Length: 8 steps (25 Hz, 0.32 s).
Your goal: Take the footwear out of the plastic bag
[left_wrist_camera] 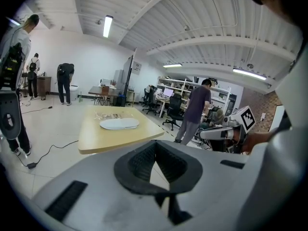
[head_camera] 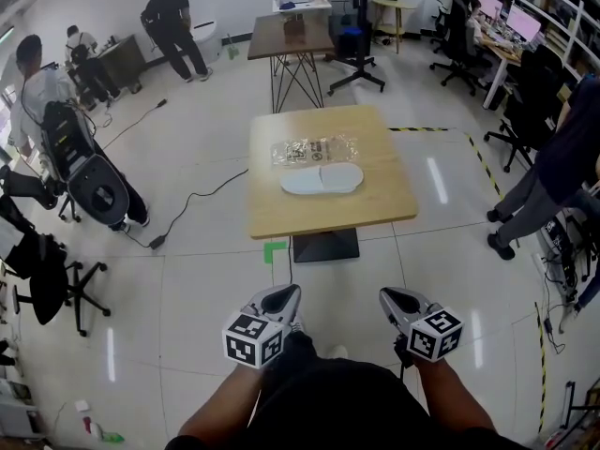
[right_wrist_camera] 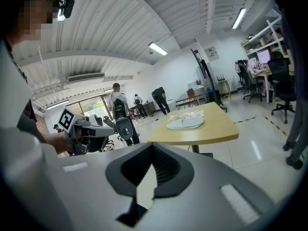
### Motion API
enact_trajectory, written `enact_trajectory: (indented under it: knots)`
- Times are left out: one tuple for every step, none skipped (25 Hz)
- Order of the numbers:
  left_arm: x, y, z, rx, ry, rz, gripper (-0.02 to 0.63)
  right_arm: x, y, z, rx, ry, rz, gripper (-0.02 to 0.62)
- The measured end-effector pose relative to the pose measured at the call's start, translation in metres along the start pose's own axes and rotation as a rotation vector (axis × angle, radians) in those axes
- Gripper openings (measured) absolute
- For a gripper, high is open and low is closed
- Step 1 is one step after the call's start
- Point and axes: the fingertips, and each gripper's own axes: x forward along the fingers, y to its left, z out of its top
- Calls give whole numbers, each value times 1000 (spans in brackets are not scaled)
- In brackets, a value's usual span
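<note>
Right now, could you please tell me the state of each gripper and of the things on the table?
Left gripper: shut, empty, short of the table.
Right gripper: shut, empty.
Bag: crumpled, lying on the table.
Footwear: lying flat next to the bag, on its near side.

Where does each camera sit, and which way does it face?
Head view: on the person's head, facing steeply down at the table, white footwear and plastic bag; forearms, left tongs, right tongs at bottom.
Left gripper view: on the left tongs, facing along its shut jaws to the table; right tongs at right.
Right gripper view: on the right tongs, facing along shut jaws to the table; left tongs at left.
Shared: all see the table and footwear.
</note>
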Motion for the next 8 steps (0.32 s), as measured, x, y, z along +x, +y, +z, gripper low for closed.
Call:
enact_trajectory:
  knots:
    - [0,1,1,0,-1,2,6,0,-1,1,2,-1,0,0]
    - [0,2,1,0,-1,3,6,0,-1,1,4,-3,1,0]
    - [0,3,1,-1,-3,5,6,1,-1,2,7,-5,2,0]
    - [-1,4,1,-1,-5,6,6,1,-1,2,8,-6,3,0]
    - [-1,5,1,0,-7,7,6,2,-1,2,9,-6,4,0]
    - [-1,6,1,0,-9,9,6,3,-1,2,10,-6,5,0]
    - [-1,6,1,0,-10,10,6,3,0,2,10,-6,6,0]
    - [-1,7,2,1,-11,11,6,4,0,2,10,-6,6,0]
